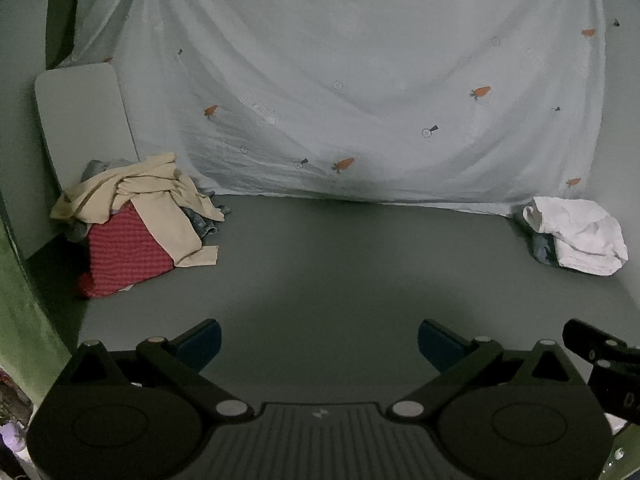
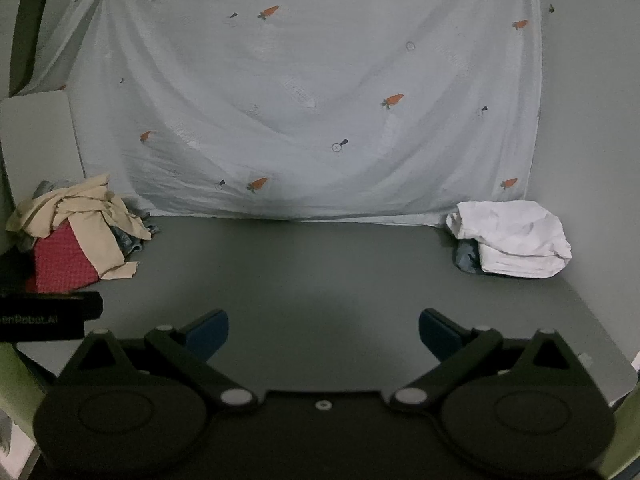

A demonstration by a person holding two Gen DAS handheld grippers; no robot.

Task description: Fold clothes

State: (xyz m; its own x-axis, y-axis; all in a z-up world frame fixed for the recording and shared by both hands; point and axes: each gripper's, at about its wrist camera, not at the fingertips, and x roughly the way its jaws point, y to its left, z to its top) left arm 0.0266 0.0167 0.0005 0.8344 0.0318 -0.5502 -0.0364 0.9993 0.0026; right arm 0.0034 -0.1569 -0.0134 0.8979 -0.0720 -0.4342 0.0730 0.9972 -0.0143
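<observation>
On the grey bench [image 1: 340, 272] the clothes lie in two lots. At the far left corner sits a loose heap [image 1: 136, 216]: a cream garment [image 1: 160, 188] draped over a red knit [image 1: 120, 252], with bits of denim showing beneath. At the far right corner a white garment [image 1: 580, 232] lies roughly folded on something blue-grey [image 1: 542, 250], close to the patterned sheet [image 1: 360, 80] hung along the back edge. The middle of the bench is bare.

All of it looks soft and light. The cream cloth seems thin and limp, so it would sag and slide from a pinch on a single layer; a hem, collar or shoulder seam would give a surer hold. The red knit looks thicker and should keep a crease better.

The left tool [image 1: 320, 340] and the right tool [image 2: 324, 332] hover side by side low over the near edge, pointing level toward the back, each spread wide and holding nothing.
</observation>
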